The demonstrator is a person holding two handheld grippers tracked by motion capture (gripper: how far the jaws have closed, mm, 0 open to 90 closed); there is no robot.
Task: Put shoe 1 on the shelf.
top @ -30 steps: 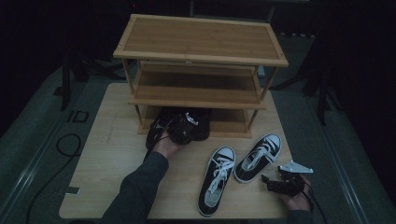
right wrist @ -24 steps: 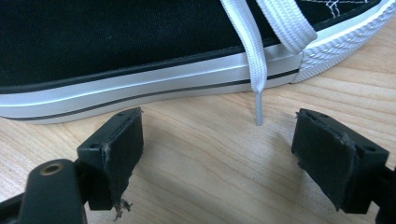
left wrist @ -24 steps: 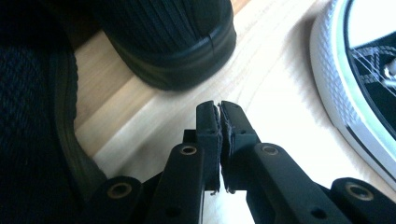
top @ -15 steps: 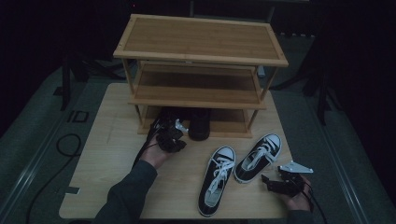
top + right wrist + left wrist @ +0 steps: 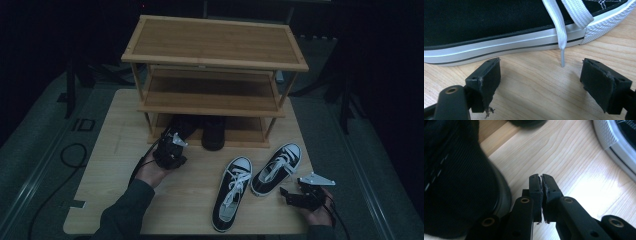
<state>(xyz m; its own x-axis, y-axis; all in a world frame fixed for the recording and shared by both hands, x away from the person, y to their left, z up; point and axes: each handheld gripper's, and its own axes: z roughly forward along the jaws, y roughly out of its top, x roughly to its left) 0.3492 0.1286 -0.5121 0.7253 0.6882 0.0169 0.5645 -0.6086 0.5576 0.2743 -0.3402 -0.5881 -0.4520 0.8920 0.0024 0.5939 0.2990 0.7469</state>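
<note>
A pale wooden worktop (image 5: 115,165) carries a three-tier bamboo shoe rack (image 5: 215,45), its top and middle shelves bare. On the lowest shelf two black shoes (image 5: 214,132) sit side by side, their ends reaching the front edge of the rack. In front of the rack, toward the right, a pair of black-and-white sneakers lies on the worktop: the nearer sneaker (image 5: 232,197) angled toward the person, the farther sneaker (image 5: 276,167) just beside it, toes pointing up and to the right. The left gripper (image 5: 171,146) hovers close in front of the left black shoe (image 5: 459,177); its fingers (image 5: 535,195) are pressed together with nothing between them, just beside that shoe's dark sole. The right gripper (image 5: 292,196) rests low at the worktop's near right corner, its fingers (image 5: 486,80) spread wide and empty, facing the white rubber side of the farther sneaker (image 5: 499,27). A white lace tip (image 5: 562,58) hangs down to the wood between them.
</note>
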